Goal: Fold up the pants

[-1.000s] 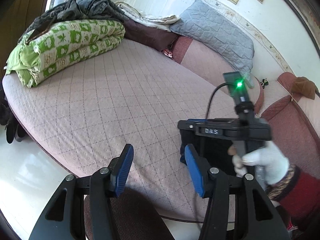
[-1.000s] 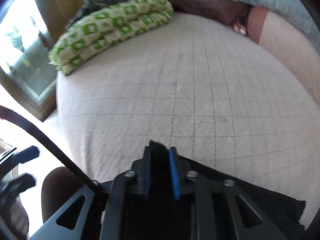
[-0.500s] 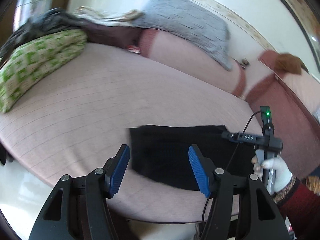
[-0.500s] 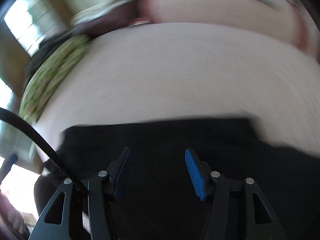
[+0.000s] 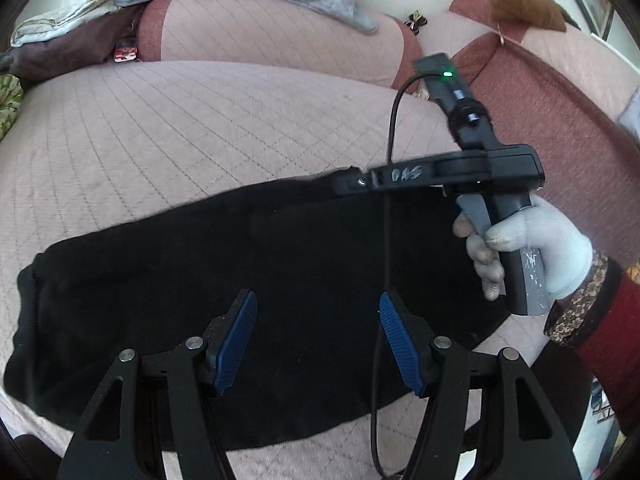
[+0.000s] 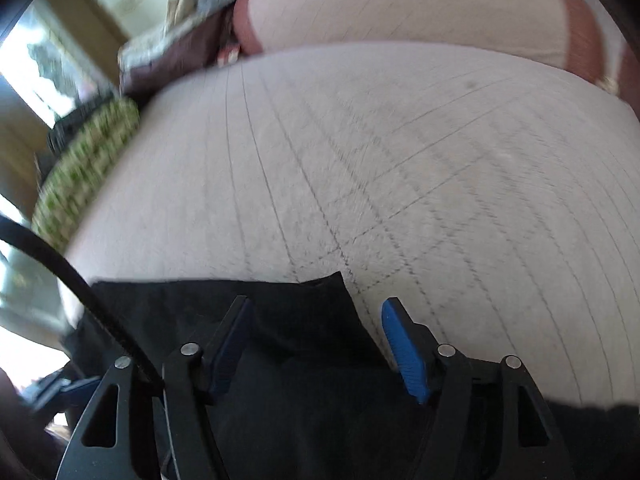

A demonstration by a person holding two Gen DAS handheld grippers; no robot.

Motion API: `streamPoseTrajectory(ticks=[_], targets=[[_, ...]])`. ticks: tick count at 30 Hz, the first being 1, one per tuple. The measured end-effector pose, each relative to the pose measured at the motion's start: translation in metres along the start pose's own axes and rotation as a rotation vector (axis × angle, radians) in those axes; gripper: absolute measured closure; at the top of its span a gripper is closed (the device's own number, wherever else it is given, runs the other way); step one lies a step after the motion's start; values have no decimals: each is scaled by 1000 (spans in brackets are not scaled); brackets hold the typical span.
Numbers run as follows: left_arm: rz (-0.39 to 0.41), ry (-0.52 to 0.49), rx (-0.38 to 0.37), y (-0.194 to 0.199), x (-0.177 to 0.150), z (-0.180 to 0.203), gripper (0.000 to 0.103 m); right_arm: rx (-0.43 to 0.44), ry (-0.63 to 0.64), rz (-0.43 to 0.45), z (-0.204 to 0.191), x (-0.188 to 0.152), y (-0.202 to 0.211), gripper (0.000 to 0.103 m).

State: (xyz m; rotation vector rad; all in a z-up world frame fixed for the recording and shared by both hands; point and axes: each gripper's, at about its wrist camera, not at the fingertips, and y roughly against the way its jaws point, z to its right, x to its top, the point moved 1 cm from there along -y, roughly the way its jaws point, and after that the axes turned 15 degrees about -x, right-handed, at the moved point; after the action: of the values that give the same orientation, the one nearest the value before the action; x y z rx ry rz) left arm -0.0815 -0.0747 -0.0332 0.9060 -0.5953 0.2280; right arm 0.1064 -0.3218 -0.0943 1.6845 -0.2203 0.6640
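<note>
1. Your left gripper (image 5: 318, 336) hung with its blue pads spread apart, holding nothing, just above the black pants (image 5: 168, 280).
2. Your right gripper (image 6: 316, 340) was likewise spread wide and empty, over a corner of the pants (image 6: 304, 308).
3. The pants lay flat along the near edge of the pink quilted bed (image 5: 180, 128).
4. Your gloved right hand (image 5: 536, 248) gripped its handle above the pants' far end.

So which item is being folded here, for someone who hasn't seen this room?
On the pink quilted sofa seat, look along the near edge. The black pants lie spread flat there, the only dark cloth on the seat, below both open grippers.
</note>
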Motion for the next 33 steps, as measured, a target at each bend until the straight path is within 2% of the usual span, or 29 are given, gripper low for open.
streamPoseTrajectory(ticks=[1, 2, 7, 8, 13, 16, 18, 20, 22, 24, 27, 28, 29, 30, 31, 32, 33], targets=[[-5, 7, -4, -3, 0, -2, 40, -38, 16, -6, -3, 0, -4, 85], [-7, 12, -7, -5, 0, -3, 40, -39, 18, 7, -4, 3, -2, 89], [-35, 31, -6, -16, -5, -13, 40, -86, -5, 25, -2, 28, -4, 95], [-41, 38, -4, -18, -8, -14, 40, -107, 0, 26, -3, 35, -8, 102], [-49, 21, 18, -12, -15, -12, 40, -234, -67, 23, 13, 55, -23, 102], [-28, -1, 22, 6, -17, -8, 40, -157, -163, 74, 32, 50, 4, 100], [-13, -11, 31, 17, -17, -4, 40, -105, -213, 124, 48, 29, 36, 92], [5, -11, 36, 26, -17, -2, 40, -63, -271, 166, 65, -9, 70, 73], [11, 1, 30, 28, -16, -1, 40, -15, -331, 166, 78, -49, 89, 69], [9, 4, 25, 27, -18, 1, 40, 7, -395, 139, 90, -89, 96, 69], [-13, 8, 51, 20, -21, 2, 40, -91, -522, 78, 121, -144, 95, 69], [-20, 16, 54, 18, -22, 3, 40, -97, -593, 64, 137, -163, 94, 75], [-26, 19, 56, 18, -23, 3, 40, -44, -670, 63, 152, -179, 93, 94], [-29, 17, 58, 19, -24, 4, 40, -10, -722, 63, 161, -189, 95, 101], [-30, 14, 63, 20, -25, 5, 40, 21, -787, 66, 169, -197, 98, 103], [-30, 11, 67, 21, -26, 6, 40, 7, -801, 92, 169, -198, 106, 103], [-29, 10, 70, 22, -27, 7, 40, -16, -792, 122, 168, -195, 114, 98]])
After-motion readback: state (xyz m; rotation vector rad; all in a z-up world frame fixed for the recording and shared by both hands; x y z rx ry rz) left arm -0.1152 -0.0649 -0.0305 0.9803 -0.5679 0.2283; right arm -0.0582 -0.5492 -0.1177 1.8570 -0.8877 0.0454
